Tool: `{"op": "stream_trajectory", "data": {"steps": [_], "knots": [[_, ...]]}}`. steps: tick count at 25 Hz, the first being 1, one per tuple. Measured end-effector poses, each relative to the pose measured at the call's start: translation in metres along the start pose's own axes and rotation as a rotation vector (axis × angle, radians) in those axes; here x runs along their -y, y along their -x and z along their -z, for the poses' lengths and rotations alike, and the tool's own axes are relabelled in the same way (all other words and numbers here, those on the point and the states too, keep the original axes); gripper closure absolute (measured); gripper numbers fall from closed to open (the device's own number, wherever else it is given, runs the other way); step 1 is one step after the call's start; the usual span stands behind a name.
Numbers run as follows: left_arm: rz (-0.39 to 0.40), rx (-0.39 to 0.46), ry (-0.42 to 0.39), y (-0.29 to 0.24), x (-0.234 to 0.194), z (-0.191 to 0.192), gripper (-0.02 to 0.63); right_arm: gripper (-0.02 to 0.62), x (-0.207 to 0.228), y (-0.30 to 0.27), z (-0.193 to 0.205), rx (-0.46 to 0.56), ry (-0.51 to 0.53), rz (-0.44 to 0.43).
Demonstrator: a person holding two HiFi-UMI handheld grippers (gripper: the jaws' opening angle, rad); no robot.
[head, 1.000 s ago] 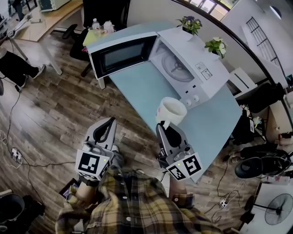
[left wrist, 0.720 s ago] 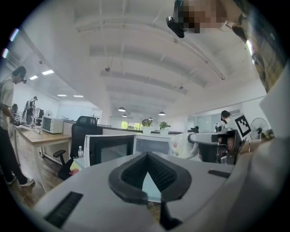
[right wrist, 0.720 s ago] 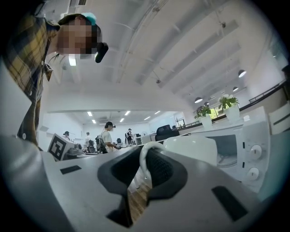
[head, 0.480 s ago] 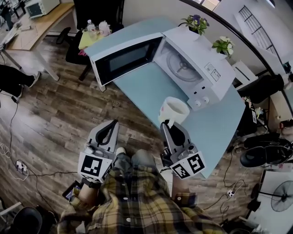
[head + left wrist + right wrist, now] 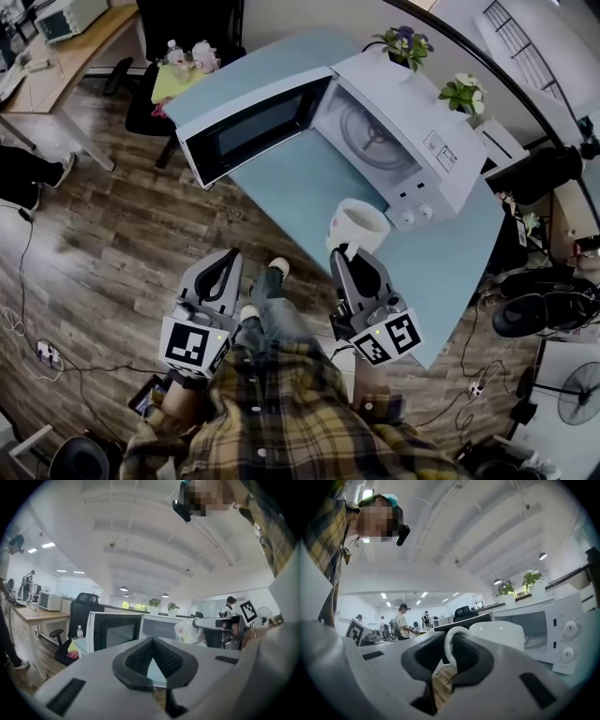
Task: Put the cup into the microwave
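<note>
Head view: right gripper clamps the cup by its handle near the open microwave; left gripper, jaws together, holds nothing.

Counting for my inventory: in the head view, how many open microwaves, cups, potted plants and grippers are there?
Open microwave: 1
Cup: 1
Potted plants: 2
Left gripper and right gripper: 2
Total: 6
</note>
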State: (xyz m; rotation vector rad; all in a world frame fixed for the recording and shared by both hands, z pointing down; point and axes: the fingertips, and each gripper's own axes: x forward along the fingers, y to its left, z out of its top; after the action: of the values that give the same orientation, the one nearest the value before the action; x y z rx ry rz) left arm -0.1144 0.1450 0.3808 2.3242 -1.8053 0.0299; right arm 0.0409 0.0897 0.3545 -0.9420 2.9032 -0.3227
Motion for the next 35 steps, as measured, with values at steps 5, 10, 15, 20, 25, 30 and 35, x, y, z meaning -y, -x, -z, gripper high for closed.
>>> {"op": "stream_trajectory", "data": {"steps": [5, 10, 15, 20, 25, 30, 35], "knots": [[0.022, 0.013, -0.015, -0.039, -0.019, -0.014, 0.615, 0.540, 0.026, -0.030, -0.008, 0.024, -0.004, 0.020], [0.048, 0.004, -0.022, -0.089, -0.034, -0.032, 0.615, 0.540, 0.059, -0.059, -0.022, 0.036, -0.010, 0.045], [0.083, 0.001, -0.036, -0.135, -0.040, -0.052, 0.615, 0.540, 0.091, -0.080, -0.038, 0.044, -0.011, 0.067], [0.146, 0.020, -0.057, -0.178, -0.035, -0.063, 0.615, 0.540, 0.121, -0.092, -0.044, 0.054, -0.014, 0.100], [0.200, 0.024, -0.069, -0.210, -0.028, -0.065, 0.615, 0.540, 0.139, -0.096, -0.050, 0.066, -0.001, 0.121], [0.252, 0.023, -0.068, -0.231, -0.022, -0.067, 0.615, 0.540, 0.151, -0.093, -0.050, 0.065, -0.002, 0.162], [0.302, 0.014, -0.068, -0.248, -0.020, -0.070, 0.615, 0.540, 0.153, -0.098, -0.049, 0.062, 0.000, 0.183]]}}
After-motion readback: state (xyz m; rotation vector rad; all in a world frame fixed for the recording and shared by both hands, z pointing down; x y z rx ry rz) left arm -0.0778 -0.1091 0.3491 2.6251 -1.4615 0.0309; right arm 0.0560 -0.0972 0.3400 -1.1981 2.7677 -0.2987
